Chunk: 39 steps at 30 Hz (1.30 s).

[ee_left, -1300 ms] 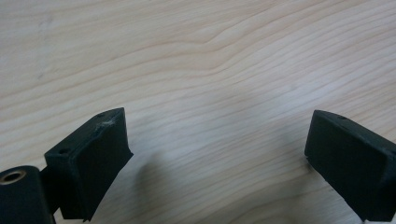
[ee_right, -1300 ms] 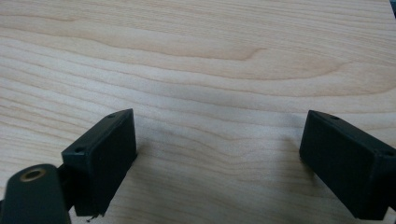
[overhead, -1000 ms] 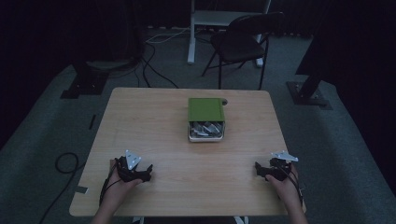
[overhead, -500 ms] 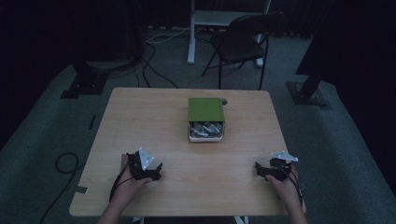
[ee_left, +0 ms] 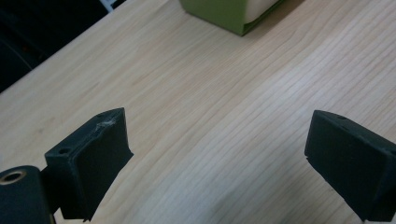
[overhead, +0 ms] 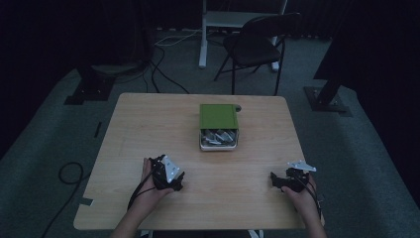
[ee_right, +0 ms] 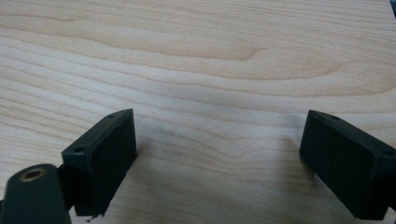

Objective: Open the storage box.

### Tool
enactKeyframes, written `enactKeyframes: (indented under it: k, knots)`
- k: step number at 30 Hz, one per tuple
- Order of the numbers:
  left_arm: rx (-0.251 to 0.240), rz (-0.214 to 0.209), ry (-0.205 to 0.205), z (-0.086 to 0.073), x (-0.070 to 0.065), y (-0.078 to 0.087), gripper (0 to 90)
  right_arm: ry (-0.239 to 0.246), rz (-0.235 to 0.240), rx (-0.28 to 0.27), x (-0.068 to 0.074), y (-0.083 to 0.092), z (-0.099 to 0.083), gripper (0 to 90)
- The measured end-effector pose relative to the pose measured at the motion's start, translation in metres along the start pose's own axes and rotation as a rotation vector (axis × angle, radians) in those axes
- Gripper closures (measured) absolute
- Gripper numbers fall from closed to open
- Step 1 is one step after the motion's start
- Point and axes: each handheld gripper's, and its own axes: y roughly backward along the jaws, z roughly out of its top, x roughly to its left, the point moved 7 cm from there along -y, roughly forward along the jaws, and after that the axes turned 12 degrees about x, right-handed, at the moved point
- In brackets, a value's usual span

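Two grippers, left gripper [overhead: 171, 179] and right gripper [overhead: 280, 180], are held low over the counter [overhead: 148, 124], fingers wide apart and empty. An approach seems begun; the green box [overhead: 218, 126] at mid-counter must be reached next.

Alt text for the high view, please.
A person's two hands rest at the near edge of a wooden table, each holding a black gripper: left gripper, right gripper. Farther back stands a green-lidded box, open toward the person, with silvery contents.

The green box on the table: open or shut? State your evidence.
Partly open. The green box has its white tray slid toward the person, showing silvery contents.
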Motion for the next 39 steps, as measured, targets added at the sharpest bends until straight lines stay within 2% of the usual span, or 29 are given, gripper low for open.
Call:
enactKeyframes:
  k: [1, 4, 8, 9, 12, 13, 16, 17, 20, 21, 22, 23, 28, 29, 34, 35, 38, 39]
  knots:
    - [0.000, 0.000, 0.000, 0.000, 0.000, 0.000, 7.0, 0.000, 0.000, 0.000, 0.000, 0.000, 0.000, 10.4]
    - [-0.008, 0.010, -0.044, 0.009, -0.007, -0.001, 8.3, -0.001, 0.000, 0.000, 0.000, 0.000, 0.000, 10.4]
    - [-0.013, 0.016, -0.074, 0.015, -0.014, -0.004, 8.3, -0.001, 0.001, 0.000, 0.000, 0.000, 0.000, 10.4]
    - [-0.017, 0.025, -0.099, 0.019, -0.018, -0.005, 8.3, -0.001, 0.001, 0.000, 0.000, 0.000, 0.000, 10.4]
    - [-0.015, 0.026, -0.121, 0.022, -0.021, -0.006, 8.3, -0.001, 0.001, 0.000, 0.000, 0.000, 0.000, 10.4]
    - [-0.025, 0.042, -0.145, 0.026, -0.023, -0.007, 8.3, -0.001, 0.000, 0.000, 0.000, 0.000, 0.000, 10.4]
    - [-0.034, 0.048, -0.157, 0.031, -0.025, -0.007, 8.3, -0.001, 0.001, 0.000, 0.000, 0.000, 0.000, 10.4]
    - [-0.035, 0.060, -0.180, 0.035, -0.027, -0.007, 8.3, -0.001, 0.001, 0.000, 0.000, 0.000, 0.000, 10.4]
    - [-0.041, 0.067, -0.199, 0.039, -0.029, -0.008, 8.3, -0.001, 0.000, 0.000, 0.000, 0.000, 0.000, 10.4]
    - [-0.043, 0.086, -0.232, 0.043, -0.031, -0.009, 8.3, -0.001, 0.000, 0.000, 0.000, 0.000, 0.000, 10.4]
    - [-0.043, 0.086, -0.232, 0.043, -0.031, -0.009, 8.3, -0.001, 0.000, 0.000, 0.000, 0.000, 0.000, 10.4]
    - [-0.046, 0.093, -0.256, 0.046, -0.033, -0.011, 8.3, -0.001, 0.000, 0.001, 0.000, 0.000, 0.000, 10.5]
    - [-0.055, 0.106, -0.290, 0.052, -0.039, -0.013, 8.3, -0.001, 0.000, 0.000, 0.000, 0.000, 0.000, 10.5]
    - [-0.060, 0.116, -0.319, 0.055, -0.043, -0.015, 8.3, -0.001, 0.001, 0.000, 0.000, 0.000, 0.000, 10.5]
    - [-0.061, 0.132, -0.358, 0.059, -0.046, -0.017, 8.3, -0.001, 0.001, 0.000, 0.000, 0.000, 0.000, 10.5]
    - [-0.064, 0.133, -0.382, 0.063, -0.051, -0.018, 8.3, -0.001, 0.001, 0.000, 0.000, 0.000, 0.000, 10.5]
    - [-0.073, 0.137, -0.396, 0.067, -0.054, -0.019, 8.3, -0.001, 0.001, 0.000, 0.000, 0.000, 0.000, 10.5]
    - [-0.076, 0.143, -0.407, 0.070, -0.055, -0.021, 12.8, -0.001, 0.001, 0.000, 0.000, 0.000, 0.000, 10.5]
